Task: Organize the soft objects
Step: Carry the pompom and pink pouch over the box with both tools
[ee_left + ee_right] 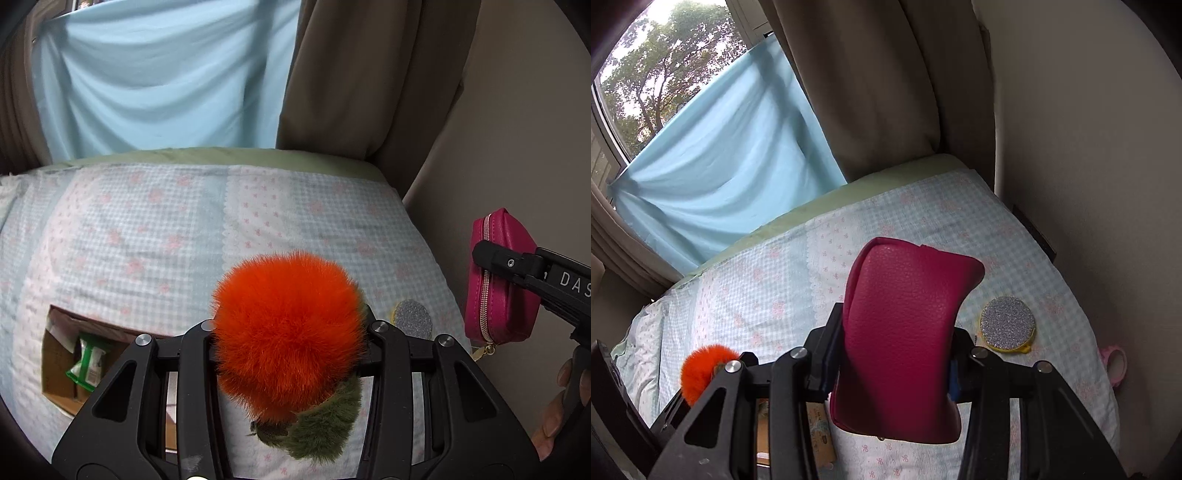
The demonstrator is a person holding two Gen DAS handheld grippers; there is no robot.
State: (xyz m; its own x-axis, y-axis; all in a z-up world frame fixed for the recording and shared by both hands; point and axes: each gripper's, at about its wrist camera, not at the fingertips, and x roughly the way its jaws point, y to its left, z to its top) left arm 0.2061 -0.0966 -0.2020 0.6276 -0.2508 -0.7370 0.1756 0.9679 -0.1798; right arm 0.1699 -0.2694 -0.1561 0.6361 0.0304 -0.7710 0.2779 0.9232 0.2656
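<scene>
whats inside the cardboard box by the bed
In the cardboard box, a green-and-white packet stands among paper or card pieces. The left tongs cover the box's right part, so the rest is hidden.

There is one fluffy orange pom-pom [288,325] with one fuzzy green part [325,424] under it, and one pink zip pouch [901,332]. There is one round glittery silver sponge [1007,325] on one checked bed cover [757,288], plus one open cardboard box [62,369] and one small pink thing [1115,363] at the bed's edge. There are two black grippers, the left gripper [291,332] and the right gripper [894,354], one blue cloth [731,166] and two brown curtains, one [362,74] on each side [14,110].
</scene>
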